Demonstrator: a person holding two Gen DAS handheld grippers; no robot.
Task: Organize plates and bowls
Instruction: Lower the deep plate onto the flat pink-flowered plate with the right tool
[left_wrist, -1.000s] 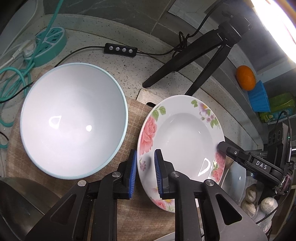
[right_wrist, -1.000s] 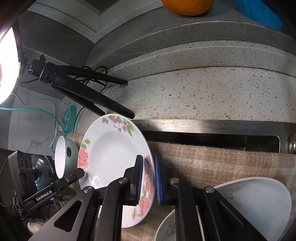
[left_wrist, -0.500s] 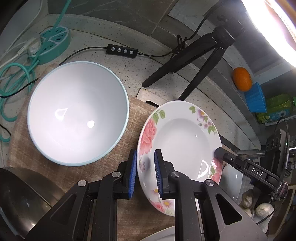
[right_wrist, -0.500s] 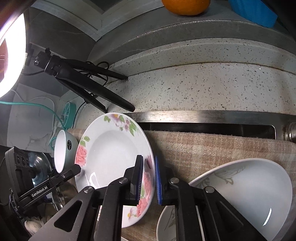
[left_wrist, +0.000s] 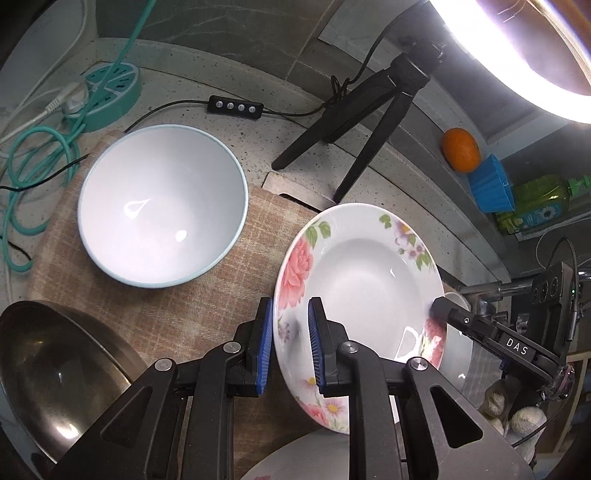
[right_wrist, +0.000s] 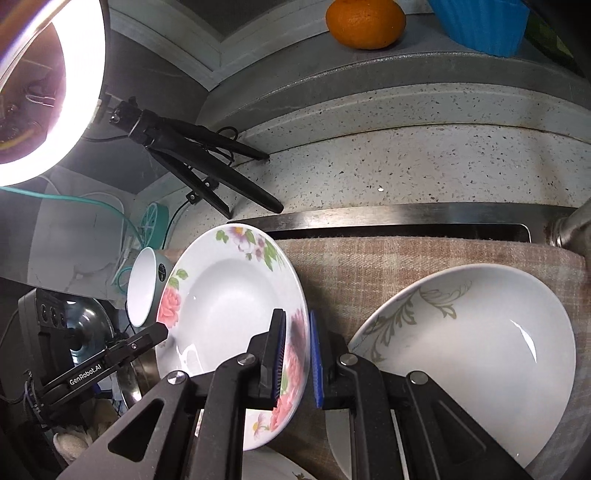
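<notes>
Here, both grippers pinch one floral plate (left_wrist: 354, 280) by opposite rim edges, holding it tilted above the checked cloth (left_wrist: 177, 314): left gripper (left_wrist: 290, 345) clamped on one rim, right gripper (right_wrist: 297, 360) clamped on the other. The blue-rimmed bowl (left_wrist: 162, 206) sits to the left.

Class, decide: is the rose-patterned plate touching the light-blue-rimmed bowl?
Apart. The left wrist view shows a strip of checked cloth between the bowl and the plate.

left gripper (left_wrist: 290, 345): blue-padded fingers narrowly parted, clamped across a rim on the near-left side. right gripper (right_wrist: 297, 360): fingers likewise closed across the opposite edge, both pointing forward.
</notes>
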